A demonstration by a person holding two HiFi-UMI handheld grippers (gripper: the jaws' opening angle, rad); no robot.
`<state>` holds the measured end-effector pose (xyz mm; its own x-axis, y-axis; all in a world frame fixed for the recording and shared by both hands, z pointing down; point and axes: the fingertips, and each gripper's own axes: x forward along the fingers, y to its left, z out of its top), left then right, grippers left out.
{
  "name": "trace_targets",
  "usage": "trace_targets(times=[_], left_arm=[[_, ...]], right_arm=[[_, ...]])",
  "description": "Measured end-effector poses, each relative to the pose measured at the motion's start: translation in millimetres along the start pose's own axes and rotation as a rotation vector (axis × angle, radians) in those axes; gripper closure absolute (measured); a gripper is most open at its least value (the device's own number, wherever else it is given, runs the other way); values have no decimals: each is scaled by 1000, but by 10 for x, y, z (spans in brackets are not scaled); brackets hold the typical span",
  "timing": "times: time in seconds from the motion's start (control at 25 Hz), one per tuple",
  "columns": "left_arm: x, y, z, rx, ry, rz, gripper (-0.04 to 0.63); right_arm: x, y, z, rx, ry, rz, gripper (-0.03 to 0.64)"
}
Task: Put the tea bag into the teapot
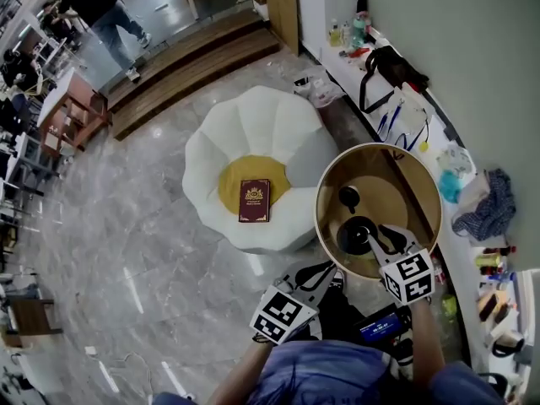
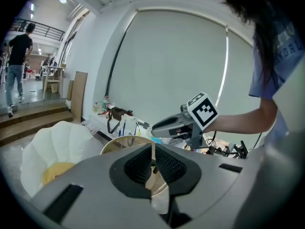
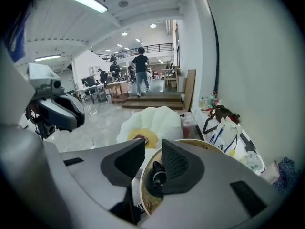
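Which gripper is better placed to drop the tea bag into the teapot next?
Left. The left gripper is shut on what looks like the tea bag, near the table's edge. The right gripper stands open and empty above the teapot, so it should probably clear away first.

Left tool [image 2: 152, 165] pinched shut; right tool [image 3: 153, 162] jaws apart, tilted downward.

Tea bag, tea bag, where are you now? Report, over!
Left gripper shut on the tea bag, not in yet. Right gripper open, empty, by the teapot. Lid off beside it, nothing blocking.
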<state>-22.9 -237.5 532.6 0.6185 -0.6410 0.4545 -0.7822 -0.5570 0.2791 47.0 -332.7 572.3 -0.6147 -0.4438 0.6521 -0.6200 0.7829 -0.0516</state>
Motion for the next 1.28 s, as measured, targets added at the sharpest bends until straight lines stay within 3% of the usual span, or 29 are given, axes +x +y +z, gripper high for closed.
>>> trace_targets(times=[0.4, 0.8, 1.04, 1.28], left_arm=[[-468, -189, -73, 53, -29, -41, 577], [-1112, -418, -209, 116, -77, -78, 578], [-1571, -577, -389, 139, -93, -99, 577], [-1816, -657, -609, 105, -109, -116, 577]], right_arm=[[-634, 585, 285, 72, -133, -63, 537], [-972, 1465, 273, 138, -212, -75, 552], [-1116, 2058, 140, 162, -221, -81, 561], [-1245, 2460, -29, 159, -193, -89, 565]])
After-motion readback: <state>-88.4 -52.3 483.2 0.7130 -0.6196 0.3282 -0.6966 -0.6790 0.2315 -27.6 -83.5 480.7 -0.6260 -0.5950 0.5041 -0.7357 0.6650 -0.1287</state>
